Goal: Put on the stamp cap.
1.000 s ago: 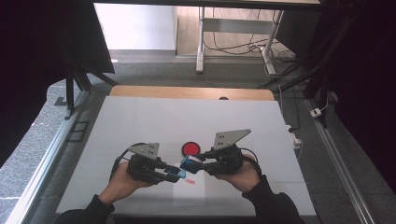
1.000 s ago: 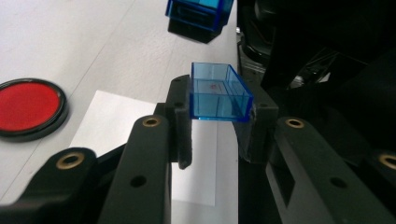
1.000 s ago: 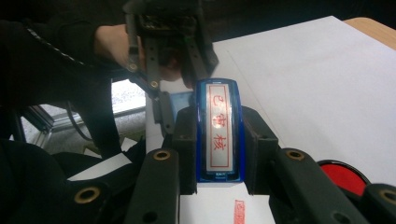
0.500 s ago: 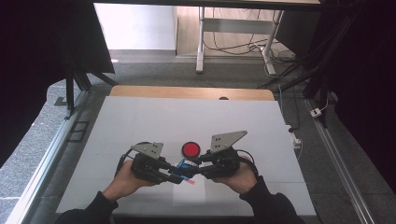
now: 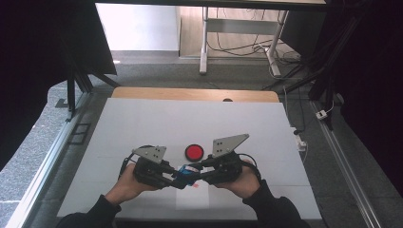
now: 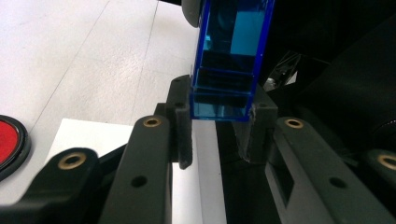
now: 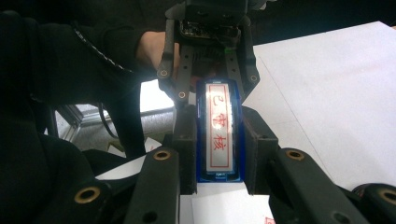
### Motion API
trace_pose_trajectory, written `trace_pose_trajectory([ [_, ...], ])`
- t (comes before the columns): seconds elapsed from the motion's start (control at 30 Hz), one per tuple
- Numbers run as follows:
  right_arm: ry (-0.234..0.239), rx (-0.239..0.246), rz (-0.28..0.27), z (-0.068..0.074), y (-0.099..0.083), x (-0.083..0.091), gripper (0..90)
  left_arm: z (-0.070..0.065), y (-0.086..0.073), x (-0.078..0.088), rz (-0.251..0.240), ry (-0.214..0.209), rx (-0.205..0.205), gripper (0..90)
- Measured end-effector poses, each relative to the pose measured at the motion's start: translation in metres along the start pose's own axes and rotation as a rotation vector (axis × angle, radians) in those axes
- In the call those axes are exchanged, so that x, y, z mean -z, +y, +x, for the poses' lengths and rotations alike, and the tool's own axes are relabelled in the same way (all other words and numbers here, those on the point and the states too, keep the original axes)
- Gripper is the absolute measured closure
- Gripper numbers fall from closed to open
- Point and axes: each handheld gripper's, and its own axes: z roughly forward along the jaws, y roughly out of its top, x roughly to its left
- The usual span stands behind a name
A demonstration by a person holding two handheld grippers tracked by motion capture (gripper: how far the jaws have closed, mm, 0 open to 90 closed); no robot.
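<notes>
A: Left gripper (image 5: 175, 178)?
B: Closed on the near-left end of the blue stamp (image 5: 186, 174). In the left gripper view, pads (image 6: 183, 122) pressed flat against both sides of the clear blue casing (image 6: 231, 56), held tight.

A: Right gripper (image 5: 199, 174)?
B: Also clamped on the same stamp, from the opposite end. Seen in the right gripper view with the jaws on either side of the blue body (image 7: 218, 135), face up, white label with red characters inside a red frame.

A: Position of the stamp?
B: Lifted off the table (image 5: 142, 123), between the two grippers, near the front edge and roughly at the middle left to right. Hung above a sheet of white paper (image 5: 192, 197) with a small red mark (image 5: 195, 185) on it.

A: Anything else nearby?
B: Round red ink pad (image 5: 194, 152) in a black rim, just beyond the grippers on the far side, apart from the stamp. Also caught at the left edge of the left gripper view (image 6: 9, 144).

A: Hands?
B: Left hand (image 5: 124, 185) and right hand (image 5: 244, 178) wrapped around the gripper bodies, dark sleeves entering from the near edge. Grey three-cornered plates on top of both, right one tilted higher.

A: Whether the stamp touched the paper?
B: Could not tell from above; looked clear of it.
</notes>
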Motion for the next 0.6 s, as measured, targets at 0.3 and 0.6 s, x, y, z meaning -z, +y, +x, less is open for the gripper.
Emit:
trace_pose_trajectory([
  [0.3,0.042,-0.028,-0.028,-0.0029,-0.0026,-0.0006,70.6,-0.0046,0.0024,0.0021,0.005,0.012,-0.062,69.6],
  [0.6,0.019,-0.007,-0.015,-0.0009,-0.0016,-0.0014,70.5,-0.0042,0.0019,0.0013,0.019,0.033,-0.053,68.6],
])
